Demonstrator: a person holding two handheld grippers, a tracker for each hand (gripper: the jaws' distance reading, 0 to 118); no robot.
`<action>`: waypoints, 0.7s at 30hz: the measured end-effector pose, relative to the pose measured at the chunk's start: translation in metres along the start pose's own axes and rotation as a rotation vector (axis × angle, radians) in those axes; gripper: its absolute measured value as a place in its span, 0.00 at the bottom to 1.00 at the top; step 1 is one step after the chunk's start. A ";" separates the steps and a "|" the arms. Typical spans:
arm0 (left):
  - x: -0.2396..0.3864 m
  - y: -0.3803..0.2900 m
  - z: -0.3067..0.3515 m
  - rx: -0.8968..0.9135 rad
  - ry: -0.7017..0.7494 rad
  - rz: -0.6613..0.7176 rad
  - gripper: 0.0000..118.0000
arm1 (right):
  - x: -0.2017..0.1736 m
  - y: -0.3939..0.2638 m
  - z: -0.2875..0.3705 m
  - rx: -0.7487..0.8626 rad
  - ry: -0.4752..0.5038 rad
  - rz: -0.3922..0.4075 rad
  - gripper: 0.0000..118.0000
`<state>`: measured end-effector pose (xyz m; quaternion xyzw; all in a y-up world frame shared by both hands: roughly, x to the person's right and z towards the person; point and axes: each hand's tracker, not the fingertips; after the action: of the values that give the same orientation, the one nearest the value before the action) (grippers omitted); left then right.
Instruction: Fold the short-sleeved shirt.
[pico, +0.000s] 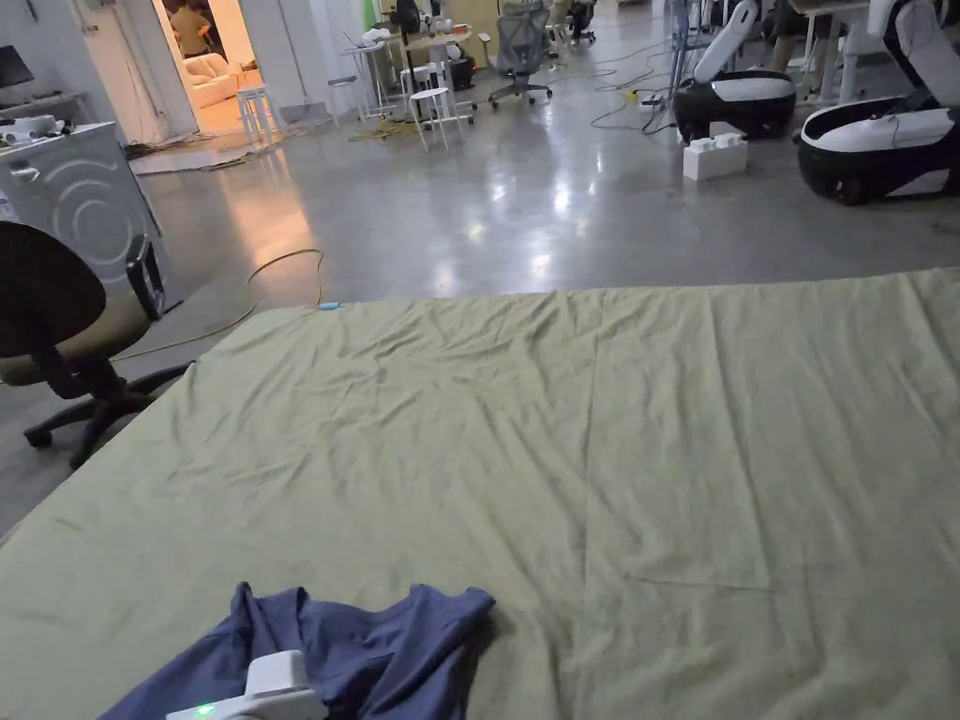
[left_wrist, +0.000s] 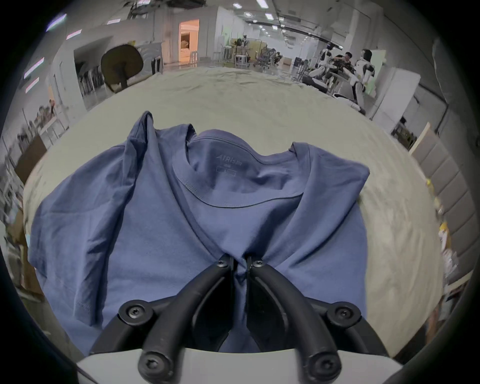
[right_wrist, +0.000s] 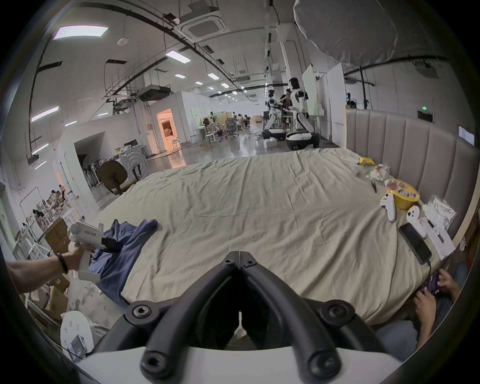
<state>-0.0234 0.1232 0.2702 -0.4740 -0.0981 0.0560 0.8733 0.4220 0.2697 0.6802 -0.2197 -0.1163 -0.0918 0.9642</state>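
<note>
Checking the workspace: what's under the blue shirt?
The blue shirt lies on the green sheet, with its lower part hanging over the near edge. The left gripper pinches its front. Anything beneath the fabric is covered.

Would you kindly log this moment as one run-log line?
stage: pre-fold | left gripper: shut on crumpled blue short-sleeved shirt | right gripper: shut, empty, above green bedsheet

Head view: your head camera looks down and forward over the green bed sheet (pico: 581, 441) toward the workshop floor, with the blue shirt (pico: 375, 647) at the near edge.
Left gripper view: rides close behind the left gripper (left_wrist: 240, 262), low over the shirt (left_wrist: 155, 220), facing the same hall.
Right gripper view: sits higher and farther back, behind the right gripper (right_wrist: 239, 256), sharing bed, shirt (right_wrist: 124, 249) and office chair (right_wrist: 114, 172) with both others.
</note>
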 end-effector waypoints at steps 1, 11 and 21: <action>-0.006 0.003 0.011 0.047 -0.031 0.066 0.05 | 0.002 0.000 0.003 0.006 0.005 -0.007 0.00; 0.001 0.077 0.160 0.391 -0.200 0.066 0.05 | 0.029 -0.019 0.025 0.023 0.007 -0.120 0.00; 0.189 0.138 0.168 0.455 -0.323 -0.315 0.04 | 0.055 -0.027 0.060 0.071 -0.094 -0.172 0.00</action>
<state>0.1221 0.3710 0.2662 -0.2306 -0.2924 0.0152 0.9280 0.4578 0.2650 0.7581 -0.1786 -0.1832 -0.1599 0.9534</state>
